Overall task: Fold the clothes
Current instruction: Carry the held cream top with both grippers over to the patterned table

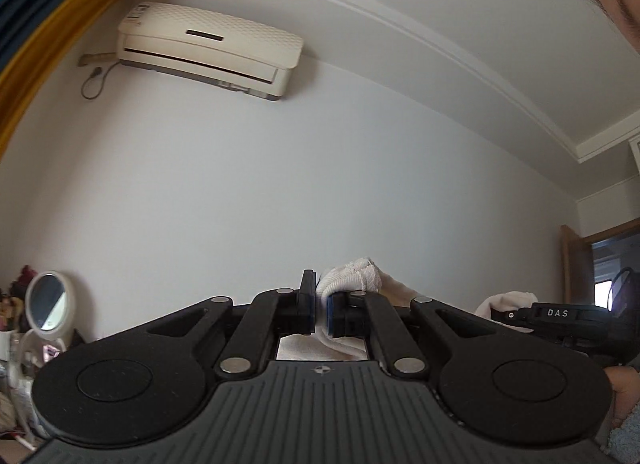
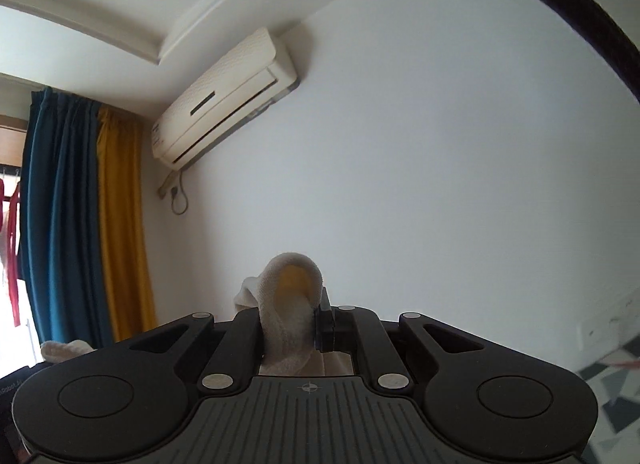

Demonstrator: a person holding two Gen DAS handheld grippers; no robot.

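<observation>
The left gripper point(image 1: 320, 314) is clamped on a fold of a white knitted garment point(image 1: 352, 278). The right gripper point(image 2: 294, 324) pinches another fold, both raised toward the wall-mounted air conditioner point(image 1: 208, 47).

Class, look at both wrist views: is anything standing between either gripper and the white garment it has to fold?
Nothing visible does. The left gripper is already shut on a bunch of the white garment, and the right gripper is shut on another fold of it. Both point up toward the wall; the surface where it would be laid is out of view.
</observation>
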